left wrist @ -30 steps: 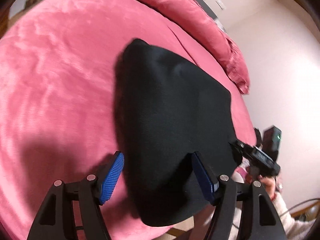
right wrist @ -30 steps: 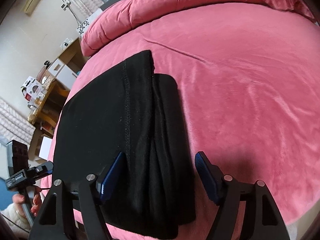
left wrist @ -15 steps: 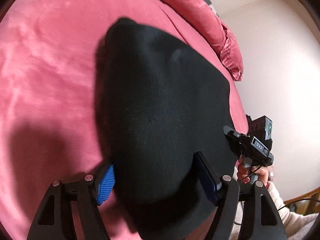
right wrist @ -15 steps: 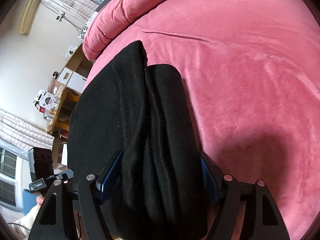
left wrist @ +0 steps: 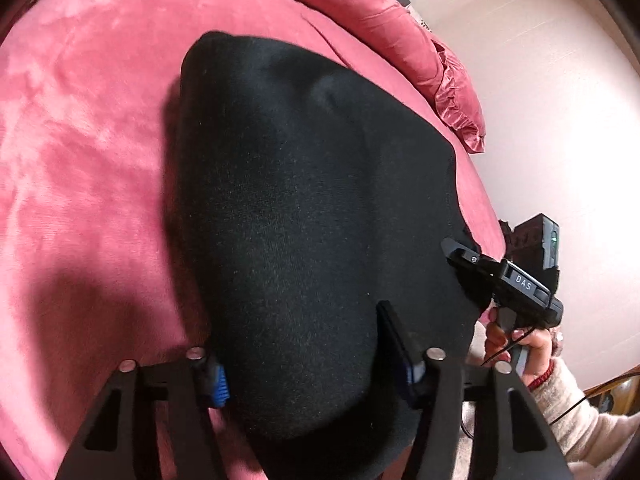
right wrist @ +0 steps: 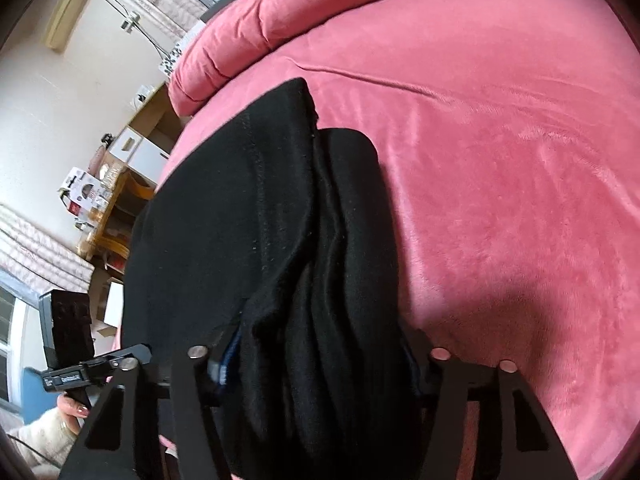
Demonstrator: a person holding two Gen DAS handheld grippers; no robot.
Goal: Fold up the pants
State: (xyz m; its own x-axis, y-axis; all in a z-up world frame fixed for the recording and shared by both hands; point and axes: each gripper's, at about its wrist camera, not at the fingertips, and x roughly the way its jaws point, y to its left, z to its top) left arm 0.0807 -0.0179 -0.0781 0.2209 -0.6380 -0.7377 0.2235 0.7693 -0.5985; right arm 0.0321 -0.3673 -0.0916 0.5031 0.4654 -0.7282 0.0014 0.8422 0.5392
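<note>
A bed (right wrist: pixel 500 168) covered in a plush pink-red blanket fills both wrist views. Black pants (left wrist: pixel 304 208), folded into a thick stack, lie directly on it near its edge, a seam running along the layers. A rolled pink duvet (right wrist: pixel 280 12) rests along the bed's far side.

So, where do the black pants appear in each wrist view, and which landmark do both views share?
Left wrist view: the black pants fill the centre, running down between the left gripper.
Right wrist view: the pants lie left of centre, their stacked edge between the closing right gripper.
Shared landmark: the pink bedspread.
</note>
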